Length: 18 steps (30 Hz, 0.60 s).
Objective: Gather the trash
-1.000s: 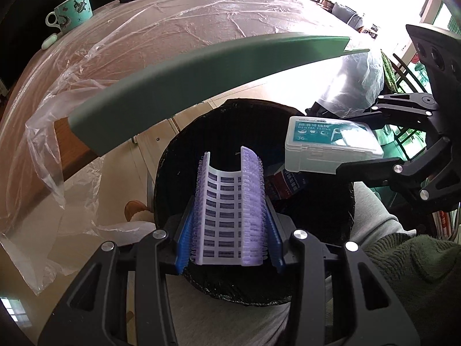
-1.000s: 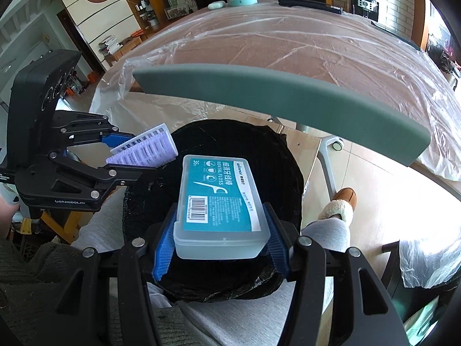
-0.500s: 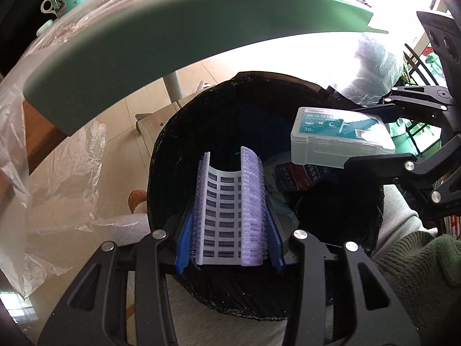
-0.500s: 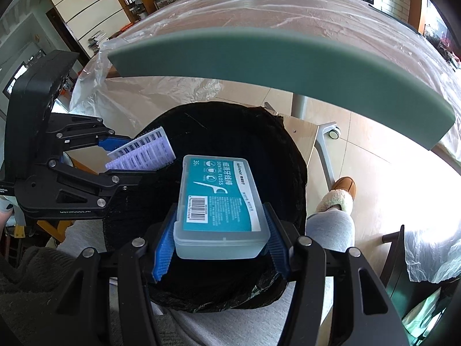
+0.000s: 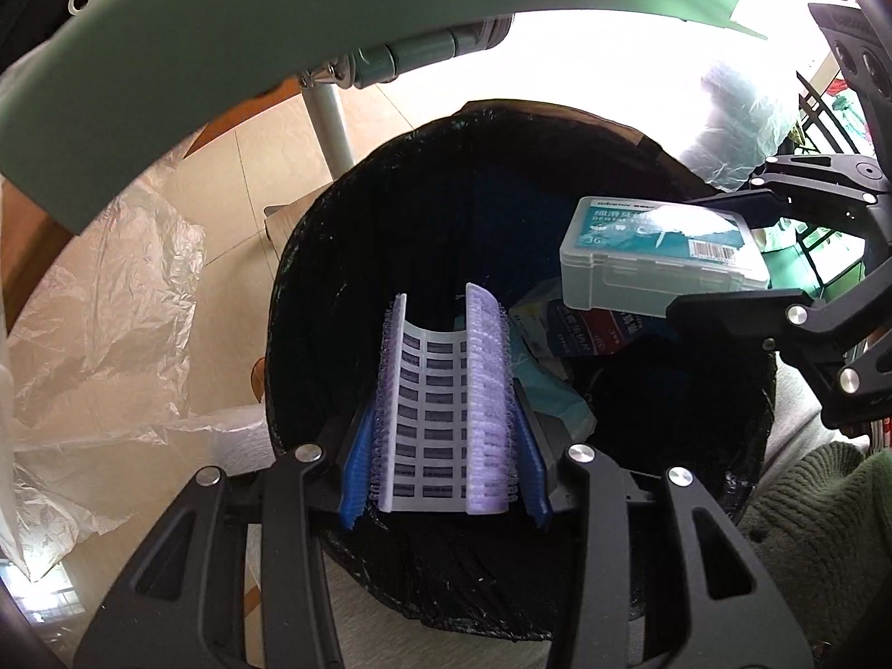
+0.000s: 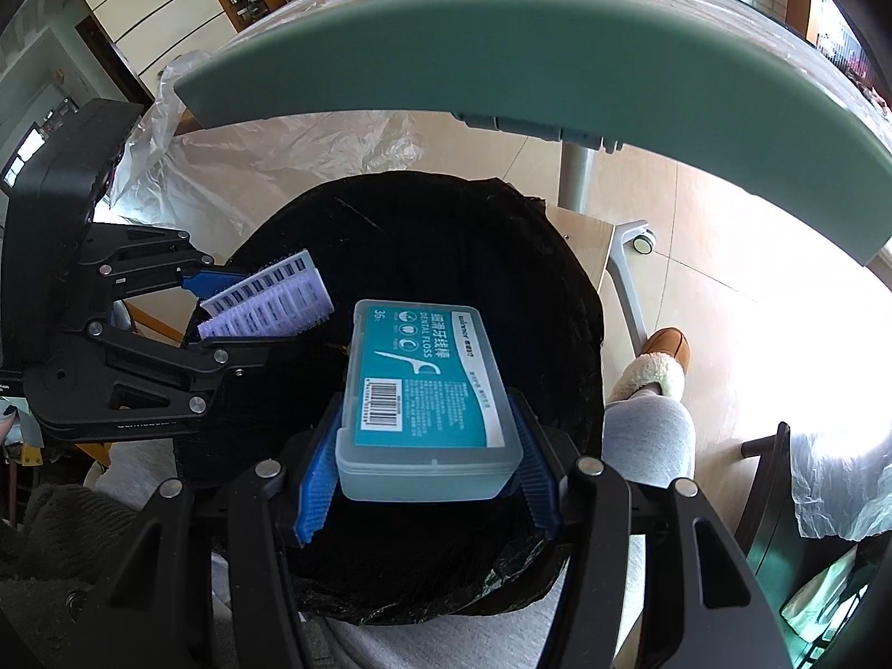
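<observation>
Tile floor [image 6: 697, 256] under plastic-draped table [image 6: 502, 56]; left gripper [image 5: 446, 412] pinching brush strip [image 5: 440, 407], right gripper [image 6: 426, 435] floss box [image 6: 423, 390].

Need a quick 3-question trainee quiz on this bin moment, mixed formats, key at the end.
1. True or false: the right tool grips a dental floss box.
2. The left tool holds: A) a mug B) a purple bristled strip C) nothing.
3. Fill in: both items hang over the open black-lined ____.

Key: 1 true; 2 B; 3 bin.
</observation>
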Each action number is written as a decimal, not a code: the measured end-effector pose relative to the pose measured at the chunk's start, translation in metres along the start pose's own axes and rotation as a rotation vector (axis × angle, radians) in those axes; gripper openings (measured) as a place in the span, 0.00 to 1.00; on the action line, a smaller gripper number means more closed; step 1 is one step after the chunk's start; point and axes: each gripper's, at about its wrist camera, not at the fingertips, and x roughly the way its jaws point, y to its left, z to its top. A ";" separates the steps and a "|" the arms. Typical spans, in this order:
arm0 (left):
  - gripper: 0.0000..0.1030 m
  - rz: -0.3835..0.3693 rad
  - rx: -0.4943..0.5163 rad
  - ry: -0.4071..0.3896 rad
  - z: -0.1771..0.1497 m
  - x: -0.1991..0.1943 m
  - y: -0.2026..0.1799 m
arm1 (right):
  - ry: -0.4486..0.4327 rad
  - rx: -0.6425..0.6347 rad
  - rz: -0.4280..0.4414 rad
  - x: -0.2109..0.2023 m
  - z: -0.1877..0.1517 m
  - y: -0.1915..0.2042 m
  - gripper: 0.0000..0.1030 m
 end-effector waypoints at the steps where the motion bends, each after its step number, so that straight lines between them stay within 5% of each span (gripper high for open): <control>1: 0.43 0.002 0.005 -0.002 0.000 0.001 -0.001 | 0.001 0.001 -0.001 0.002 0.000 0.000 0.54; 2: 0.44 0.001 0.011 -0.010 0.000 0.001 -0.001 | -0.003 -0.001 0.004 0.002 -0.001 0.000 0.54; 4: 0.61 -0.009 0.016 -0.022 -0.001 0.000 -0.001 | -0.007 -0.003 0.021 0.001 -0.003 0.000 0.56; 5: 0.69 -0.017 0.010 -0.032 -0.001 -0.003 0.000 | -0.017 0.002 0.016 0.000 -0.003 -0.001 0.66; 6: 0.69 -0.026 0.006 -0.037 -0.002 -0.004 0.001 | -0.030 0.008 0.012 -0.002 -0.003 -0.001 0.76; 10: 0.69 -0.019 -0.022 -0.072 0.000 -0.030 0.007 | -0.081 0.013 0.009 -0.030 -0.002 -0.002 0.76; 14: 0.75 -0.121 -0.082 -0.265 0.020 -0.110 0.026 | -0.249 0.007 -0.025 -0.096 0.021 -0.011 0.89; 15: 0.87 -0.102 -0.094 -0.321 0.028 -0.127 0.033 | -0.299 0.024 -0.047 -0.112 0.032 -0.020 0.96; 18: 0.98 -0.021 -0.165 -0.484 0.059 -0.167 0.067 | -0.403 0.098 -0.118 -0.140 0.071 -0.058 0.96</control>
